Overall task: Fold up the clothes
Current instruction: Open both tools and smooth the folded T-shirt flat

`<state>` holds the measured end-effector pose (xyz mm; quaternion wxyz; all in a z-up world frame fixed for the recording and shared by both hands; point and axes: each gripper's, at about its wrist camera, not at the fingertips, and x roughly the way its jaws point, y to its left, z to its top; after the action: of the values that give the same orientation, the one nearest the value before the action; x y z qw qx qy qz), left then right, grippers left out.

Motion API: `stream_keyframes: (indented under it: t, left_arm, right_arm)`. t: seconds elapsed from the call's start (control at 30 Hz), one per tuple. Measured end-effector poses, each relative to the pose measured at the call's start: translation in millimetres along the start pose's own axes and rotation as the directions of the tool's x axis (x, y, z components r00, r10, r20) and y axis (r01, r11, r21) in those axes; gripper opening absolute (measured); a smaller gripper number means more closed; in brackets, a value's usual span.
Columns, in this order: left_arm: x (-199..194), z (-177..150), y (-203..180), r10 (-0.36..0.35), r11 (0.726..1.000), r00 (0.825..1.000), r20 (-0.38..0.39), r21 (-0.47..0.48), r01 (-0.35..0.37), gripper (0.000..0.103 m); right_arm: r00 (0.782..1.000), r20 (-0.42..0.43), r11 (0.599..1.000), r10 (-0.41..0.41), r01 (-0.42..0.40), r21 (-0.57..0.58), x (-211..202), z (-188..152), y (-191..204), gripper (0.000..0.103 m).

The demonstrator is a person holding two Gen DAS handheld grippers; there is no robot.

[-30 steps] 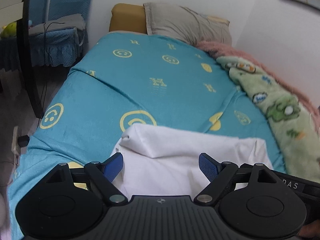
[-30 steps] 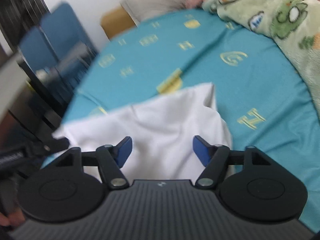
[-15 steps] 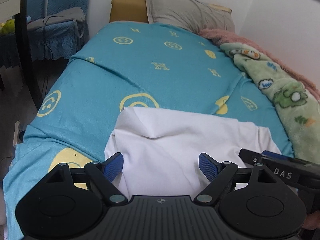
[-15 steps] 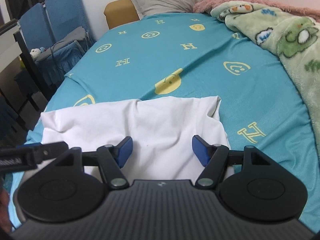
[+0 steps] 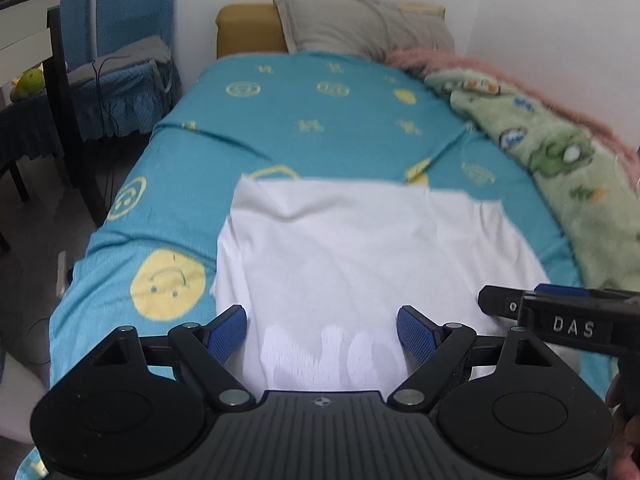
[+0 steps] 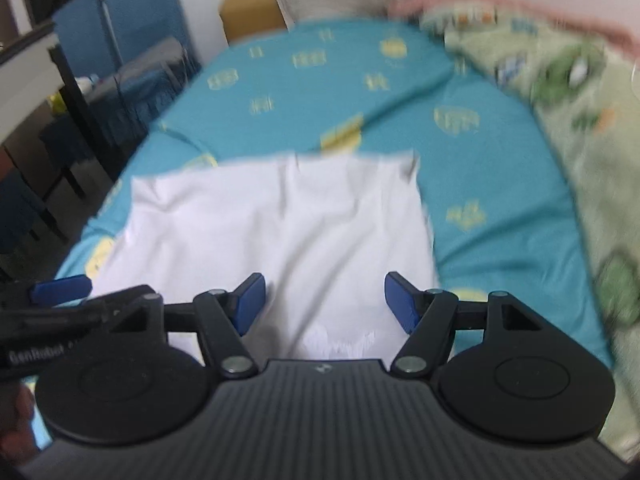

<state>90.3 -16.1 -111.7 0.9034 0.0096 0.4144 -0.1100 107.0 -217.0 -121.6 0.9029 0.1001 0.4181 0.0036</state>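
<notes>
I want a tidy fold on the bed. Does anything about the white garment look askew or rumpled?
Slightly. The white garment lies mostly flat on the teal bedsheet, but its far left corner is creased and its far edge looks uneven. Nothing is spilled or damaged. Both views are blurred, so finer wrinkles cannot be judged.

A bed covered in a teal sheet printed with yellow smiley faces (image 5: 332, 120) fills the room, set against plain white walls (image 5: 540, 20). A grey pillow (image 5: 360, 26) leans on a mustard-yellow headboard cushion (image 5: 248, 30), with a fuzzy green cartoon-print blanket (image 5: 568, 168) along the wall side. Blue fabric-covered chairs (image 5: 116, 40) stand beside the bed on a dark floor (image 5: 36, 216).
</notes>
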Motion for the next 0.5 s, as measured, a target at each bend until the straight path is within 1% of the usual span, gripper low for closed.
stream_keyframes:
  t: [0.07,0.1,0.13,0.2,0.27,0.3,0.33,0.4,0.43,0.47,0.5]
  left_arm:
    - [1.0,-0.9,4.9,-0.014,1.0,1.0,-0.019,-0.021,0.013,0.084]
    - [0.7,-0.9,8.0,-0.023,0.999,0.999,-0.027,-0.035,0.022,0.082]
    - [-2.3,1.0,14.2,-0.038,0.997,0.999,-0.028,-0.067,0.036,0.082]
    - [-14.9,7.0,33.2,-0.078,0.982,0.997,-0.009,-0.173,0.075,0.082]
    - [-29.1,10.8,49.5,-0.154,0.949,0.988,0.007,-0.276,0.15,0.082]
    - [-36.1,11.1,54.7,-0.206,0.928,0.978,0.014,-0.315,0.2,0.083]
    - [-42.9,9.8,58.7,-0.264,0.9,0.964,0.028,-0.353,0.257,0.083]
    - [-50.6,1.3,64.6,-0.373,0.833,0.926,0.055,-0.42,0.361,0.088]
    - [-48.4,-4.6,65.2,-0.401,0.813,0.915,0.036,-0.446,0.374,0.089]
    - [-44.7,-10.8,65.1,-0.421,0.799,0.907,0.007,-0.471,0.374,0.089]
    - [-39.6,-16.8,64.6,-0.426,0.794,0.904,-0.025,-0.49,0.36,0.089]
  right_arm:
    - [0.998,-0.055,1.0,0.012,-0.011,0.028,11.5,-1.5,-4.0,0.068]
    - [0.998,-0.062,0.999,0.014,-0.012,0.031,12.8,-2.0,-4.2,0.068]
    - [0.998,-0.06,1.0,0.012,-0.011,0.028,11.6,-3.1,-3.4,0.068]
    - [0.998,-0.058,1.0,0.009,-0.008,0.023,9.4,-5.0,-2.1,0.068]
    - [0.998,-0.061,1.0,0.012,-0.01,0.028,8.1,-5.2,-2.4,0.068]
    - [0.998,-0.063,0.999,0.015,-0.013,0.033,7.3,-5.4,-3.1,0.068]
    - [0.998,-0.064,0.999,0.017,-0.015,0.038,6.6,-4.7,-3.8,0.068]
    - [0.998,-0.066,0.999,0.018,-0.015,0.045,5.8,-4.0,-4.0,0.068]
    - [0.998,-0.066,0.999,0.018,-0.015,0.046,5.5,-3.7,-3.7,0.068]
    - [0.998,-0.067,0.999,0.017,-0.014,0.046,5.3,-3.3,-3.3,0.068]
    - [0.998,-0.068,0.999,0.014,-0.011,0.044,5.4,-3.0,-2.6,0.068]
